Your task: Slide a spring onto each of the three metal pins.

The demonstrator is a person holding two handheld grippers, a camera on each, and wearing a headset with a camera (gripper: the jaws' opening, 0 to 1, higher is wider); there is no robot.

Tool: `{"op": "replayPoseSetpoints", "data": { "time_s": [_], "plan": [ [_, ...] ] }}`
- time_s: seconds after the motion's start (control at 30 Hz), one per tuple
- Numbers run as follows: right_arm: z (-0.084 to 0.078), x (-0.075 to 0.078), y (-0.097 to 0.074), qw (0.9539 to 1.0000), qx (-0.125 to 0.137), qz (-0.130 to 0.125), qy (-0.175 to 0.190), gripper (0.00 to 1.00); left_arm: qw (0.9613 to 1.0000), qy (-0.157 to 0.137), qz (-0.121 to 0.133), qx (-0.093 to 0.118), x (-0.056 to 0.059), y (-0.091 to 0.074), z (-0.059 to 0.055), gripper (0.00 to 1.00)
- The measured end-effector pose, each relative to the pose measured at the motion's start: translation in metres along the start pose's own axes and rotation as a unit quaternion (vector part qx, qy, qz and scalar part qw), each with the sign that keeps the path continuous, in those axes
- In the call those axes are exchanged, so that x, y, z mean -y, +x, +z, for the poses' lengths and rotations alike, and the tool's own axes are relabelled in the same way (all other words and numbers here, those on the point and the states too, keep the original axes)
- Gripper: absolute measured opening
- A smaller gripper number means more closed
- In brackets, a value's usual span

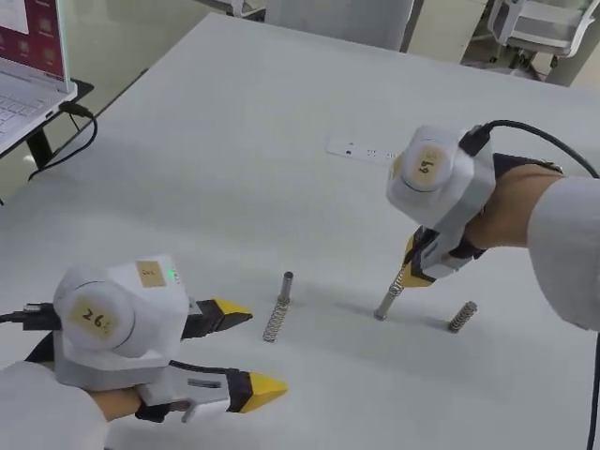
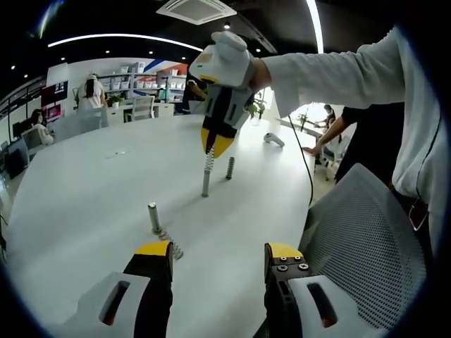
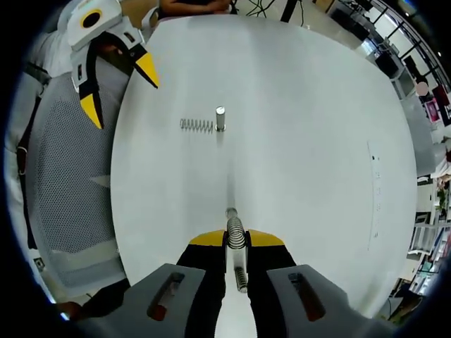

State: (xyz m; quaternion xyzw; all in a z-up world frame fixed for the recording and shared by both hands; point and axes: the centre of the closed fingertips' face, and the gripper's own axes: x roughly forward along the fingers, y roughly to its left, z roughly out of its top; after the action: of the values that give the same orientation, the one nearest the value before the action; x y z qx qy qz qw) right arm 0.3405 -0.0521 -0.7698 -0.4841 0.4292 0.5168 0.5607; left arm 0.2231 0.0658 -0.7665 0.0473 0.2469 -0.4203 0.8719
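- Three things stand in a loose row on the white table: the middle pin, a second pin off to one side of it, and an upright spring near it on the other side. Whether a pin runs inside that spring I cannot tell.
- The right gripper pinches a tilted spring between its yellow tips. The spring is directly above the middle pin, with its lower end at the pin's top.
- A leaning spring rests against the second pin, on the side away from the middle pin, its foot on the table.
- The left gripper sits well apart from the middle pin, past the second pin. Its jaws are spread wide with nothing between them.
- A laptop stands far from the middle pin, beyond the left gripper.
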Motion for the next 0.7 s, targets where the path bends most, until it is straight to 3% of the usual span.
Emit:
{"op": "replayPoseSetpoints", "data": {
  "time_s": [0.47,0.7],
  "plan": [
    [-0.001,-0.004,0.020,0.9999,-0.010,0.014,0.002,0.08,1.0000,-0.003,-0.001,-0.001,0.000,0.001,-0.002,0.46],
    [-0.008,-0.002,0.043,0.9996,-0.012,0.017,0.022,0.08,1.0000,-0.003,-0.005,-0.001,0.001,0.002,-0.002,0.45]
  ]
}}
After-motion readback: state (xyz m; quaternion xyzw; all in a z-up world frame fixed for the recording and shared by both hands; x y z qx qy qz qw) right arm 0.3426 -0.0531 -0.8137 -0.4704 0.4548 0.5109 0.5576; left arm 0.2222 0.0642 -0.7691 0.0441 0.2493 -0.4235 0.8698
